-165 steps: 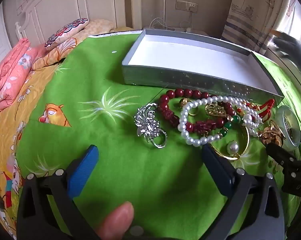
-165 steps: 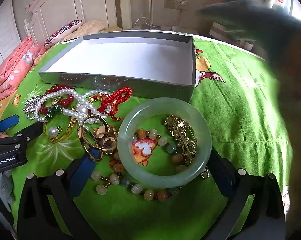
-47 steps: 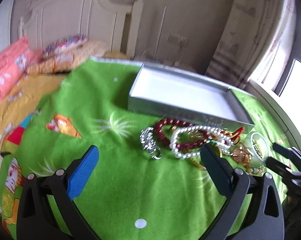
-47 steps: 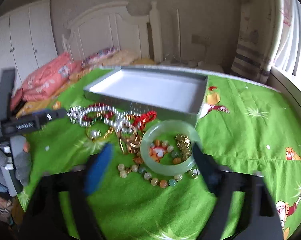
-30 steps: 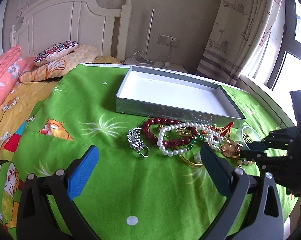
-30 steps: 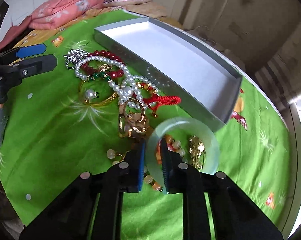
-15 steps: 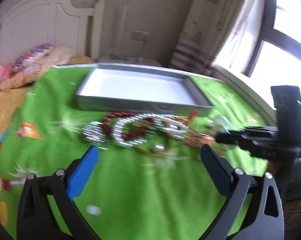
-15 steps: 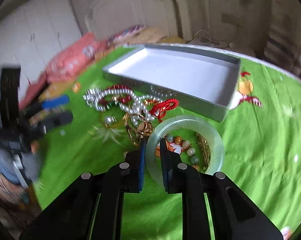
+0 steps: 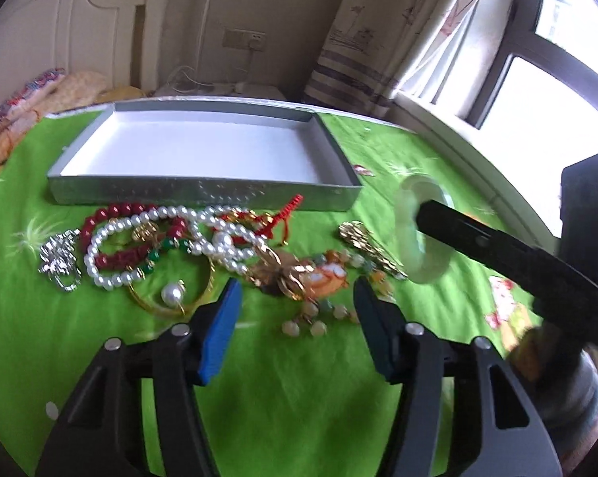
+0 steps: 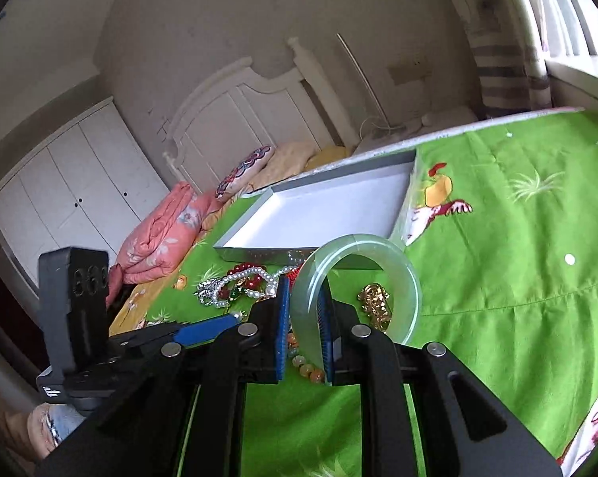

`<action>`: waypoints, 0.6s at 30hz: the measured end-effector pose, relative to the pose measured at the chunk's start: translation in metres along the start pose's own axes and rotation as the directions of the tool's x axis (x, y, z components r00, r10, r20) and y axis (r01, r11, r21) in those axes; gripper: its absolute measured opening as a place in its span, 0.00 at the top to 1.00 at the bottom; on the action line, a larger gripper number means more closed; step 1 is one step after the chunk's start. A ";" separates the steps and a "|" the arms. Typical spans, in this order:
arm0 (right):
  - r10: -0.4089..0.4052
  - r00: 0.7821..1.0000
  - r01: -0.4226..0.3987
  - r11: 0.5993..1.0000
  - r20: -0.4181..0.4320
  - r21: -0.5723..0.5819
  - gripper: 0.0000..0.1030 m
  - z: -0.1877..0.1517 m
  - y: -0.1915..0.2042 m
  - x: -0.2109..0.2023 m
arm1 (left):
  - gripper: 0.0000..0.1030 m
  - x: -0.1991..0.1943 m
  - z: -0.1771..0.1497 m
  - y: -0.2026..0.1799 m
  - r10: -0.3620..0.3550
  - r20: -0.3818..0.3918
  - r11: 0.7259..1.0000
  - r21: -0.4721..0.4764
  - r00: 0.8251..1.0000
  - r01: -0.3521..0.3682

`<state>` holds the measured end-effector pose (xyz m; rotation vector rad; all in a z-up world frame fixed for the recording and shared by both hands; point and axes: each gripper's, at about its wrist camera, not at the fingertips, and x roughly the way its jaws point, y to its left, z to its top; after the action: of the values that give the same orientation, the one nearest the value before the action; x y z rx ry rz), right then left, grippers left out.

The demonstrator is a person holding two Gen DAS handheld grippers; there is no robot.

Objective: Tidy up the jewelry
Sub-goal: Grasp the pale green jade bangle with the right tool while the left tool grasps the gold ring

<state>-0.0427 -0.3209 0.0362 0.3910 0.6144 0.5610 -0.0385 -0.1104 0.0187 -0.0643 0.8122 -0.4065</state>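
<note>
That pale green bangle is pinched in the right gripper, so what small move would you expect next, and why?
Probably carry the green bangle forward over the silver box and let go there. The right gripper is shut on its rim and holds it above the green cloth; the box's white floor is bare, while the other jewelry lies in front of it. The left gripper is closing on nothing.

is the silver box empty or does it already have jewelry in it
Empty. The silver box shows only its bare white floor in both views; the jade bangle is clamped in the right gripper, outside it.
</note>
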 end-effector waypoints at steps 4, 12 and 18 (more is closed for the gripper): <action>-0.003 1.000 0.003 1.000 0.011 -0.012 0.84 -0.003 0.003 -0.003 | 0.44 0.010 0.010 0.000 0.058 0.001 0.998 0.008 0.998 -0.058; -0.008 1.000 0.008 1.000 0.020 -0.027 0.84 -0.003 0.002 -0.004 | 0.63 0.032 0.013 -0.007 0.033 -0.080 0.997 0.065 0.996 -0.028; -0.007 1.000 0.007 1.000 0.022 -0.028 0.84 -0.004 0.002 -0.004 | 0.63 0.024 0.011 -0.005 0.032 -0.031 0.998 0.064 0.999 -0.030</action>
<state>-0.0486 -0.3212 0.0359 0.3681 0.5861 0.5575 -0.0173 -0.1254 0.0110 0.0136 0.8299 -0.4049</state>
